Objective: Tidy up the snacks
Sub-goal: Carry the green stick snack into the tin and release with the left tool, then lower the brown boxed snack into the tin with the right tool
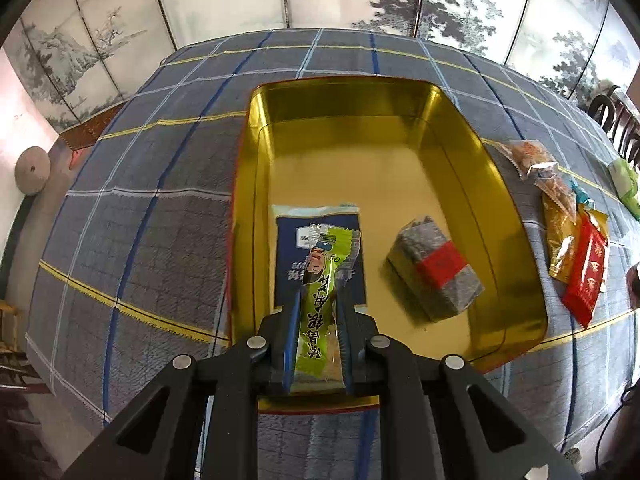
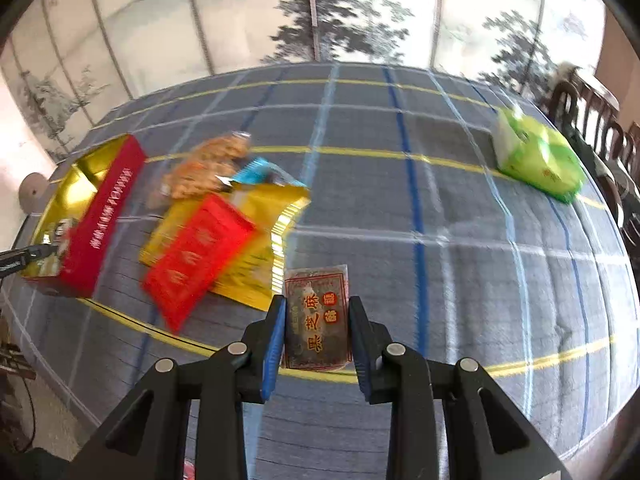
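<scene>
An open tin (image 1: 516, 216), gold inside and red outside, stands on the checked tablecloth; it also shows at the left of the right wrist view as the tin (image 2: 104, 216). In it lie a blue packet (image 1: 288, 264) and a dark sesame cake packet (image 1: 436, 276) with a red band. My left gripper (image 1: 318, 300) hangs over the tin's near end, shut on a long green snack stick (image 1: 320, 300). My right gripper (image 2: 316, 308) is shut on a dark sesame cake packet (image 2: 316, 316), held above the cloth.
A heap of snacks lies right of the tin: a red packet (image 2: 196, 256), a gold packet (image 2: 260, 240), a clear bag of crisps (image 2: 208, 164) and a blue packet (image 2: 260, 170). A green tissue pack (image 2: 540, 160) sits far right near dark chairs (image 2: 592, 120). A painted screen stands behind.
</scene>
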Available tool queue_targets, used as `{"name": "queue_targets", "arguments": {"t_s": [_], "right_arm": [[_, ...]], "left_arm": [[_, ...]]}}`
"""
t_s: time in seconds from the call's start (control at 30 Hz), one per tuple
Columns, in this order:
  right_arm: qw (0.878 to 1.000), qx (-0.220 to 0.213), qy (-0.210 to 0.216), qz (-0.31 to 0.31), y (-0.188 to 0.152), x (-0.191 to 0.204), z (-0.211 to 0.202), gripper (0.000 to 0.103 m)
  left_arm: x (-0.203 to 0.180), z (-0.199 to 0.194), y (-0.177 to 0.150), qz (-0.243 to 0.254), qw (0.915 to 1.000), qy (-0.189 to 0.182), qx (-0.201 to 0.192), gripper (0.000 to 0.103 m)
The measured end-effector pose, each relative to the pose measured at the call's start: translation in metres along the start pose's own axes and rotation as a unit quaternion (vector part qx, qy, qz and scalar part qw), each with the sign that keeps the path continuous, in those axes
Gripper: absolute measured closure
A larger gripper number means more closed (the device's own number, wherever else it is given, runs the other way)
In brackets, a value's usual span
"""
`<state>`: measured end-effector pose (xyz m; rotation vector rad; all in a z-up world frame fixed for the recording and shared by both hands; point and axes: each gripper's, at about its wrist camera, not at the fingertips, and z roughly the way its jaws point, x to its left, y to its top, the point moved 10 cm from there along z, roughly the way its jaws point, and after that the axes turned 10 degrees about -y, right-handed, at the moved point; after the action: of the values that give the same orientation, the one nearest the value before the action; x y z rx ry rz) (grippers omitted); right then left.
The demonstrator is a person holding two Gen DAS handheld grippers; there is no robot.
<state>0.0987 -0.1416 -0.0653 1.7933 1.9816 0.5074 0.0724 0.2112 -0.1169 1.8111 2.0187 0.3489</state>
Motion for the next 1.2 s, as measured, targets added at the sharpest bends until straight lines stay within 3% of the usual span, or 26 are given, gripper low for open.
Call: {"name": "queue_targets", "arguments": {"t_s": [0.33, 0.7, 0.9, 1.2], "right_arm": [[0.996, -0.029, 0.061, -0.059, 0.026, 0.087, -0.021, 0.072], [0.985, -0.044, 0.11, -0.128, 0.03, 0.176, -0.041, 0.072], [0.979, -0.046, 0.121, -0.155, 0.03, 0.207, -0.045, 0.072], [0.975, -0.044, 0.13, -0.174, 0.029, 0.234, -0.042, 0.072]], "left_arm": [[0.011, 0.0, -0.004, -0.001, 0.9999, 0.01, -0.003, 0.086], [0.01, -0.002, -0.006, 0.004, 0.9999, 0.007, -0.008, 0.083], [0.005, -0.006, -0.006, 0.003, 0.9999, -0.009, -0.014, 0.077], [0.002, -0.029, -0.005, 0.002, 0.9989, -0.017, -0.044, 0.06]]}}
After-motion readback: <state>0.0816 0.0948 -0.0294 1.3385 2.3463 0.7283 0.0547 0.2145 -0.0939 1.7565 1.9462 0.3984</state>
